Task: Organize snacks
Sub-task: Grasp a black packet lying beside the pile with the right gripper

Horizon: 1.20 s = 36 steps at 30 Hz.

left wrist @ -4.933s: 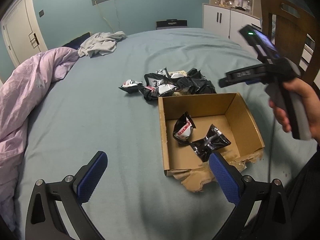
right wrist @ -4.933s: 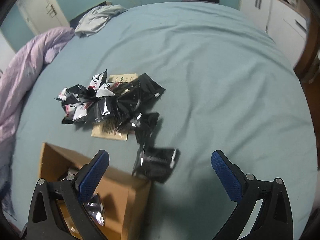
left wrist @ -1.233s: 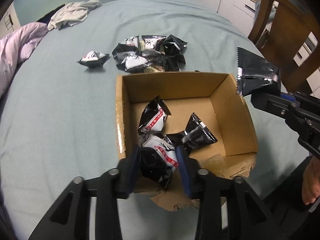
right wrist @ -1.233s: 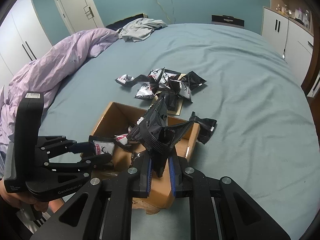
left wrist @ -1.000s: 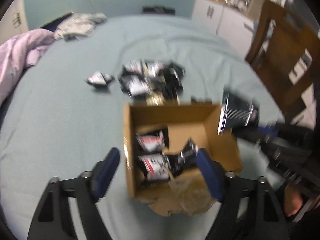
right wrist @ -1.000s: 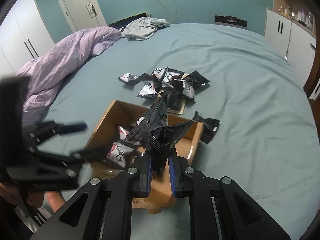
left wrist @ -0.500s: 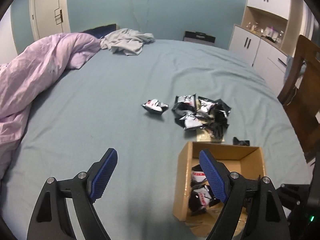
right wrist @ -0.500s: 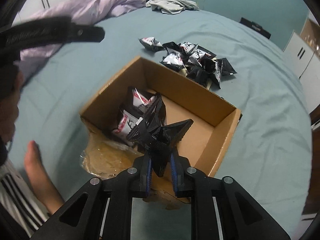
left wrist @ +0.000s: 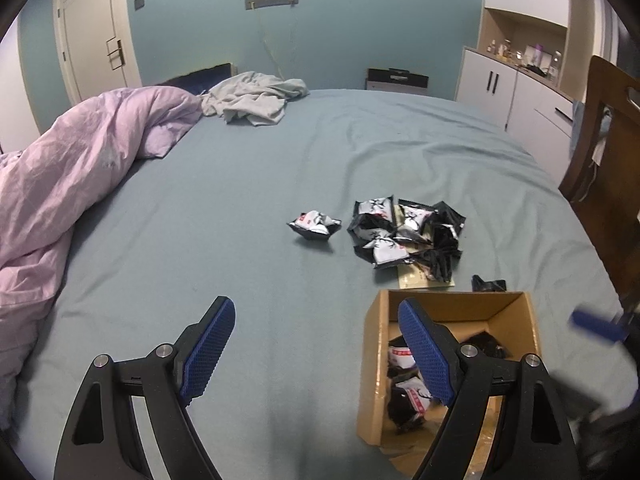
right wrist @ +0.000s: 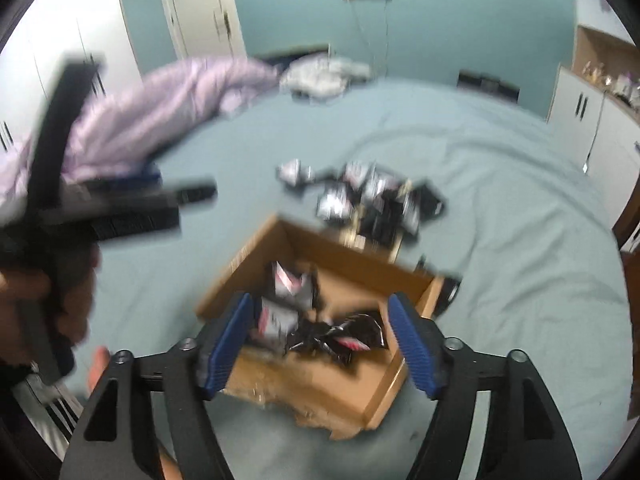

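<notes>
A cardboard box [left wrist: 372, 364] sits on the blue bed and holds several black snack packets [left wrist: 404, 394]; it also shows in the right wrist view [right wrist: 320, 240], where the packets [right wrist: 336, 336] lie inside it. A pile of black and white snack packets [left wrist: 404, 232] lies beyond the box, with one packet [left wrist: 314, 225] apart to its left and a small one [left wrist: 488, 283] by the box's far edge. My left gripper [left wrist: 316, 344] is open and empty, left of the box. My right gripper [right wrist: 320, 344] is open and empty above the box, in a blurred view.
A purple duvet [left wrist: 72, 176] is bunched along the bed's left side. Grey clothing [left wrist: 256, 98] lies at the far end. A wooden chair [left wrist: 608, 152] and white cabinets [left wrist: 516, 92] stand to the right. A flat card [left wrist: 424, 278] lies under the pile.
My right gripper opened and let its black packet drop into the box, then drew back. My left gripper, which released its packet earlier, has lifted a little higher and stays open.
</notes>
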Available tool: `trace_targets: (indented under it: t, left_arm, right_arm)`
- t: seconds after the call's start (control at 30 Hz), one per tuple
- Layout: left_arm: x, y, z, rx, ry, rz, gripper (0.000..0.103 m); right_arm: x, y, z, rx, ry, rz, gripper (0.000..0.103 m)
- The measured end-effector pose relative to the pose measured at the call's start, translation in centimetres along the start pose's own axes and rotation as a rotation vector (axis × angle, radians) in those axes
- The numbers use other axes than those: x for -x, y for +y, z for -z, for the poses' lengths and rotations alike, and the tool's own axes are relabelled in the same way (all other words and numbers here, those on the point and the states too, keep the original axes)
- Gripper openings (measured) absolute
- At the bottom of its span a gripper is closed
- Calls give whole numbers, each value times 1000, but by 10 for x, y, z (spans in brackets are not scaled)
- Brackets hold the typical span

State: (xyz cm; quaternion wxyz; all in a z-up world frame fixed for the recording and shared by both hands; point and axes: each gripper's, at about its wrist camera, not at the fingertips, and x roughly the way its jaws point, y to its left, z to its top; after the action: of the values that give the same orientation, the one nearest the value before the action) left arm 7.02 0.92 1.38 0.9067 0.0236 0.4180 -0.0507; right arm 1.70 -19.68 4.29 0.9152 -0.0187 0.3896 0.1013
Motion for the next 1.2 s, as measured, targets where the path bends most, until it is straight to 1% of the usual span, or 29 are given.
trace_targets:
  t: [0.03,0.07,0.1,0.13,0.17,0.23,0.3,0.37,0.43,0.5,0.57,0.63,0.77,0.83,0.9,0.93,1.0,1.07,1.13,1.17,1.2]
  left_arm:
    - [1,0,0,-2,3,7,85]
    - [1,0,0,-3,4,10,85]
    - [1,0,1,-6,6,9,85]
    - [1,0,1,-12,10,-1,85]
    - [0,0,0,-18,12,-9,85]
    - [2,-2,-2,-30,10,-19,85]
    - [4,-3,-3,-29,5,-15,85]
    - [7,-3,-5,-25,5,-3,85]
    - [8,-4,-5,-24,3,11,85]
    - [7,-6,-5,-32,4,7,85]
    - [4,-9,-6,-46,11,0,85]
    - [1,-10,-7,-50,16,-3,85]
    - [-2,-11,-7,-49,28,-2,85]
    - [-3,-9,-6,-46,33,2,85]
    - [-4,-9,-6,-45,41,1,85]
    - [-5,-9,-6,-46,44,1,85]
    - [-7,-8,-6,-44,47,3,85]
    - [-8,-9,-7,-43,49,8,85]
    - [-11,-10,-6,-46,54,11,85]
    - [-11,-11,-6,-49,55,11,85]
    - [-12,-12,-6,-53,57,11,85]
  right_arm:
    - [10,-4,-2,-8,-39,9,83]
    - [20,-10,-4,-19,-82,25,84]
    - [26,-15,-4,-27,-108,38,85]
    - [37,-24,-7,-44,-150,77,86]
    - [43,-32,-8,-53,-174,110,87]
    - [57,-50,-5,-73,-206,176,95]
    - [63,-71,-6,-128,-201,230,96]
    - [62,-90,-5,-195,-171,248,96]
    - [51,-105,-6,-249,-116,238,96]
    - [33,-121,-4,-305,-38,239,96]
    - [14,-136,3,-380,25,199,96]
    - [3,-146,9,-423,60,181,96]
    - [-14,-153,13,-423,120,205,96]
    - [-26,-152,17,-420,159,186,96]
    - [-48,-157,3,-418,199,159,96]
    - [-56,-155,4,-417,227,148,96]
    - [-75,-166,-4,-423,275,136,96]
    - [-91,-164,-4,-426,307,119,96]
    - [-108,-165,-3,-438,338,105,91]
    - [-111,-168,-2,-465,339,92,90]
    - [-118,-173,-2,-499,359,58,84]
